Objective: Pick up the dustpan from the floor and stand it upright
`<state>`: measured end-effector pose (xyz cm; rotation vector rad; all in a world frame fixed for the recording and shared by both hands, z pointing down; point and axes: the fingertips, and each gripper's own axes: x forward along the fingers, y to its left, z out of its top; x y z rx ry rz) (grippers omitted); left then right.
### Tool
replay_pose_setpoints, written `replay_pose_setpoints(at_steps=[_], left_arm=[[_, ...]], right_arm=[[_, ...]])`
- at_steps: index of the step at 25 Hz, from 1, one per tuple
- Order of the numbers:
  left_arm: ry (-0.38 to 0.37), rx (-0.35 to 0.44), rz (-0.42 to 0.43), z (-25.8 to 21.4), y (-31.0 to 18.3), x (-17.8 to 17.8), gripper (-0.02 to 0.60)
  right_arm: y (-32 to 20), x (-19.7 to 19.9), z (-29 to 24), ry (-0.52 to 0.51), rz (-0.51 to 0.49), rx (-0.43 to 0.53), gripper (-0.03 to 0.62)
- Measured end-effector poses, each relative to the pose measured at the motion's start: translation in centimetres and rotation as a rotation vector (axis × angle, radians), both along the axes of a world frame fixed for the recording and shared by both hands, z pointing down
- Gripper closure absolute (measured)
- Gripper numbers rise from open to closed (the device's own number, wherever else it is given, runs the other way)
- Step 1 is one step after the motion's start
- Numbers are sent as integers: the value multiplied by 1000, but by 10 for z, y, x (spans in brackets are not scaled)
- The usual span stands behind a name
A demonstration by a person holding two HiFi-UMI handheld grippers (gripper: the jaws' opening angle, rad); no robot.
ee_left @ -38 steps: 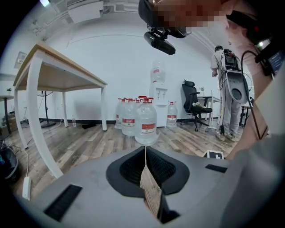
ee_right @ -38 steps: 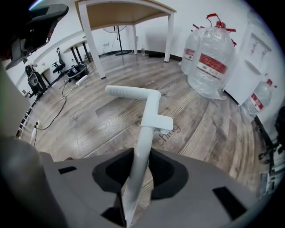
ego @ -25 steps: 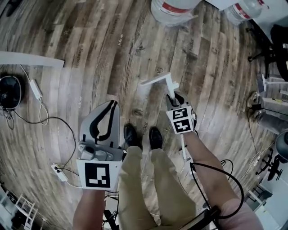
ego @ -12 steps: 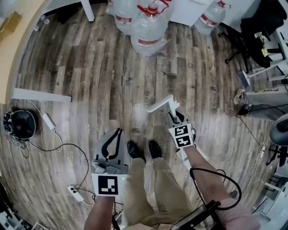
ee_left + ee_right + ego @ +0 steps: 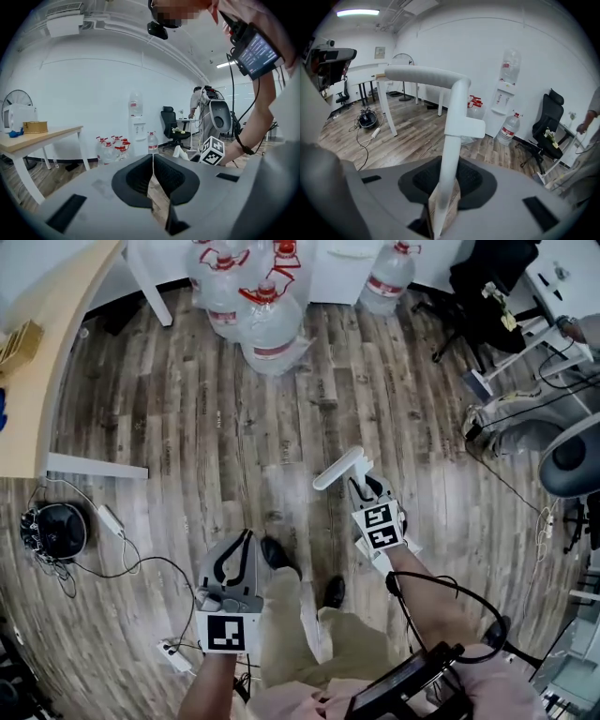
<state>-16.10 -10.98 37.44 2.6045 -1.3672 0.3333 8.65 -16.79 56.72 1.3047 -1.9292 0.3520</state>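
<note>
Wood-plank floor point(image 5: 202, 427) runs out to a cluster of clear water bottles point(image 5: 253, 306); how full they are I can't tell. Well short of those bottles, the right gripper point(image 5: 362, 487) is clamped on the white dustpan handle point(image 5: 339, 468). Only the right gripper view shows the handle pinched between the jaws, with a water dispenser point(image 5: 507, 89) beyond. The left gripper point(image 5: 153, 159) is closed on nothing.

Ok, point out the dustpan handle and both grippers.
dustpan handle point(image 5: 453, 140): right gripper view, on the white shaft above the jaws.
right gripper point(image 5: 364, 489): head view, midway between its fingertips.
left gripper point(image 5: 152, 160): left gripper view, where its closed fingertips meet.
</note>
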Motion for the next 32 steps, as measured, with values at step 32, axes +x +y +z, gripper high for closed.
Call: replay_pose_setpoints(at_steps=[32], left_arm=[[-88, 268, 302, -164, 147, 210, 566]], right_arm=[[254, 165, -103, -95, 240, 143, 507]])
